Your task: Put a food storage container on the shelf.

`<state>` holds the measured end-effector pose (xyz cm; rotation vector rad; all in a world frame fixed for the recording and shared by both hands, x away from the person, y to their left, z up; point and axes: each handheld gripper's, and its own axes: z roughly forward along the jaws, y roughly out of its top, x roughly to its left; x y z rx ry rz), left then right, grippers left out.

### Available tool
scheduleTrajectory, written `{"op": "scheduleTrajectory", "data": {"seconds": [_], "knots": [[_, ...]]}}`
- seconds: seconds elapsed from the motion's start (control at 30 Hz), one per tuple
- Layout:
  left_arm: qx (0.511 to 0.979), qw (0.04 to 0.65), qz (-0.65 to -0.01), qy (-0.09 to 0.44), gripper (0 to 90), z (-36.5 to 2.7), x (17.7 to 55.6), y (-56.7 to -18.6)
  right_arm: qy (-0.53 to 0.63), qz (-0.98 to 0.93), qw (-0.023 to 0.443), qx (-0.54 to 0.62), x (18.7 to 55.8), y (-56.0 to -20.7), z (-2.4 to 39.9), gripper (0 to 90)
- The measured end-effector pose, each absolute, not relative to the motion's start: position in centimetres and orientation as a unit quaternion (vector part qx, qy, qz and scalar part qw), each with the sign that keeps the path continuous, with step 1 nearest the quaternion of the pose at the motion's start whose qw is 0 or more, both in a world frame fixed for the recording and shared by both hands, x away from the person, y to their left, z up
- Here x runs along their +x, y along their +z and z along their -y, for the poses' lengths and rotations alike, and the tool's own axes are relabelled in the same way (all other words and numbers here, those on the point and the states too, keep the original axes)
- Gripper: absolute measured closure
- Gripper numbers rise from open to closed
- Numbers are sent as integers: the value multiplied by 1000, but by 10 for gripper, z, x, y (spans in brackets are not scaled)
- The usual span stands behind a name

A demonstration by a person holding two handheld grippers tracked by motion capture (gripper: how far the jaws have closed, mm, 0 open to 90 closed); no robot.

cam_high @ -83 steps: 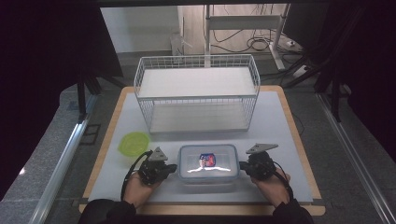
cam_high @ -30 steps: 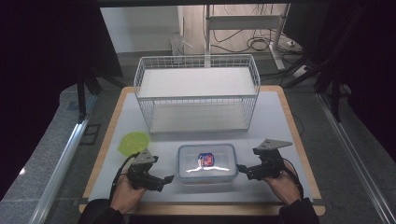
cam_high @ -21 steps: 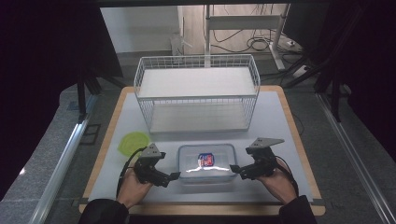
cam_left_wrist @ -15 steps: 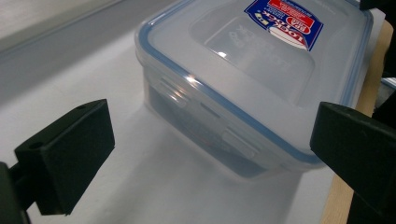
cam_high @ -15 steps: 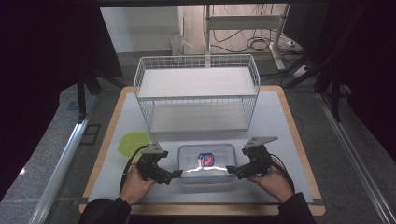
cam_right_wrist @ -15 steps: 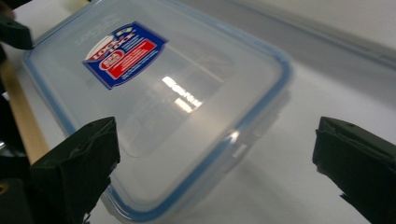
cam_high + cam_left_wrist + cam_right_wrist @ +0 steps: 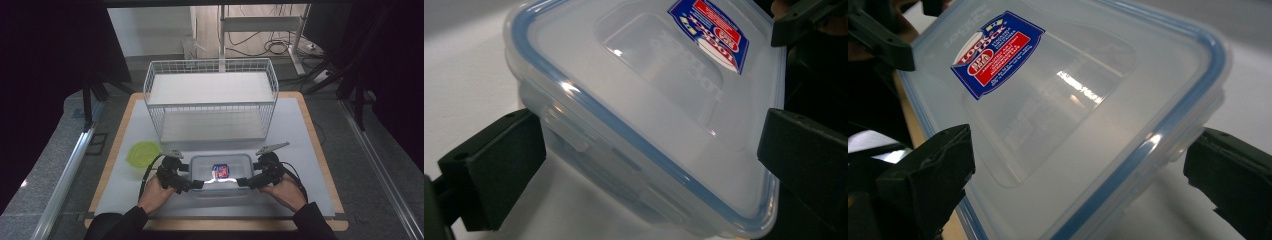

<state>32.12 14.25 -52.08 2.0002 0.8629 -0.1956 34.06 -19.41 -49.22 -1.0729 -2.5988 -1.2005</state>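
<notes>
Both grippers are in at the box (image 7: 220,175) now, one at each short end, and the box sits on the mat (image 7: 300,130) near the front edge, in front of the wire basket (image 7: 210,100). A green lid (image 7: 142,153) lies off to the left, apart from the action.

Left gripper (image 7: 192,184): jaws spread wide and straddling a corner of the box in the left gripper view, with a gap showing on both sides. Nothing clamped. Right gripper (image 7: 243,182): same story, jaws wide apart around the opposite corner in the right gripper view, not pinching.

The risk, as I judge it, is the corner bite. If either pair closes on the rounded corner rather than a flat side, the smooth plastic looks likely to squirt out, or the box may twist on the mat. Uneven closing could shove it sideways toward the other gripper. The lid's blue seal rim (image 7: 624,127) overhangs the body, so jaws landing only on that lip might slip or pop the lid loose.

Pose: both hands low at the front edge, forearms coming in from below, the left hand (image 7: 156,192) and right hand (image 7: 285,190) angled inward so the grippers point at each other across the box.
</notes>
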Motion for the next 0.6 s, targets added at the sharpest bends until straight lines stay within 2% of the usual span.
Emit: {"op": "scheduleTrajectory", "data": {"seconds": [0.17,0.23,0.4,0.43,0.47,0.5,0.6], "knots": [[808,453,-360,-111,0,-144,322,-524,-394,840,75,-367,344,-496,196,30],[818,437,-360,-97,0,-140,318,-518,-389,838,78,-375,341,-493,198,82],[832,426,-351,-62,14,-135,307,-510,-388,838,70,-378,334,-488,201,139],[831,430,-350,-44,63,-137,301,-506,-391,836,62,-381,329,-485,203,197],[831,430,-350,-44,108,-137,301,-506,-391,836,62,-381,329,-485,203,197],[827,437,-351,-40,108,-141,298,-504,-395,832,60,-385,327,-483,205,236],[817,452,-355,-46,227,-149,292,-503,-405,827,55,-386,320,-480,212,308]]}}
